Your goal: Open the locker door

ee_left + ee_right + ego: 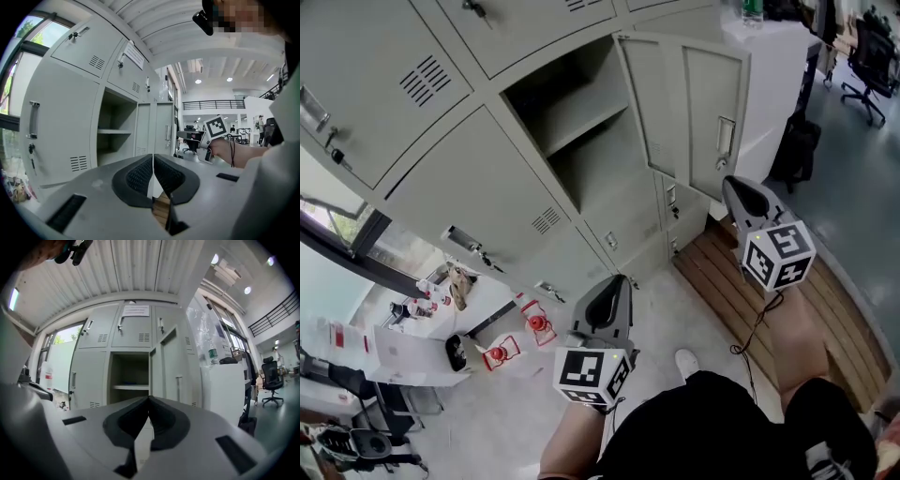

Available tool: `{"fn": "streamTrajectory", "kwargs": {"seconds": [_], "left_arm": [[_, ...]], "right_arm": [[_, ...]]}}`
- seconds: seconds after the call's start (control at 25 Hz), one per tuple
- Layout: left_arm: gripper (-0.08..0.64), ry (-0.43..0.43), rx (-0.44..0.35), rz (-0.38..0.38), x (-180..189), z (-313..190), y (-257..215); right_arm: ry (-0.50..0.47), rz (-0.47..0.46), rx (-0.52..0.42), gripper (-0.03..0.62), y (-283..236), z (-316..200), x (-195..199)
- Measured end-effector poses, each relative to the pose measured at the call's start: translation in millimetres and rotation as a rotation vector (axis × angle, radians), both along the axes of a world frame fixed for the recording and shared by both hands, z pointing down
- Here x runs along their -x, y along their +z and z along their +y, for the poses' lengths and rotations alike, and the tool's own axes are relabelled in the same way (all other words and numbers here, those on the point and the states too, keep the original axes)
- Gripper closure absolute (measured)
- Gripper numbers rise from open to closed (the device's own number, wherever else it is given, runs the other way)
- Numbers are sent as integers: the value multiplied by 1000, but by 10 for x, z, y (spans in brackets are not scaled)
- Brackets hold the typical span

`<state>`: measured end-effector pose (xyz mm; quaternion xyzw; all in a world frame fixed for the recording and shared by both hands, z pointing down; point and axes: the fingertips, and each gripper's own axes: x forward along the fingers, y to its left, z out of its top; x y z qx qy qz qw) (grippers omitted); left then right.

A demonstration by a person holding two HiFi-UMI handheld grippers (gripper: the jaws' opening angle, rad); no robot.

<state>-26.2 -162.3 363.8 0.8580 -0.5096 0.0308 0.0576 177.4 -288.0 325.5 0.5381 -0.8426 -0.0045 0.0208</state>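
Daylight from the window (28, 33) on the left and round ceiling lamps (198, 81) light the room brightly and evenly, shadow is soft inside the open locker (572, 112), and both gripper views bend strongly and go black at their corners.

Open compartment (600, 169): clear inside, split by shelf (581, 131). Swung-out door (686, 108): bounds right side. Closed lockers (478, 197): wall off left. Bare floor (666, 314) before lockers: free passage. Cluttered desk (412, 352): far left, well apart from opening.
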Motion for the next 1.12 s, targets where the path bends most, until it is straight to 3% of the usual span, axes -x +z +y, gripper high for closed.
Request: {"fn": "streamTrajectory", "kwargs": {"seconds": [0.52, 0.72, 0.92, 1.12], "left_arm": [[537, -38, -18, 60, 855, 1025, 39], [537, -40, -17, 67, 1012, 1337, 93], [537, -50, -28, 18, 1079, 1606, 187], [537, -46, -24, 24, 1089, 1783, 218]], "right_arm": [[-202, 30, 45, 538, 139, 1468, 1541], [-225, 36, 62, 538, 237, 1929, 1795], [-231, 24, 93, 538, 397, 2304, 1888], [-238, 19, 113, 538, 485, 2555, 1932]]}}
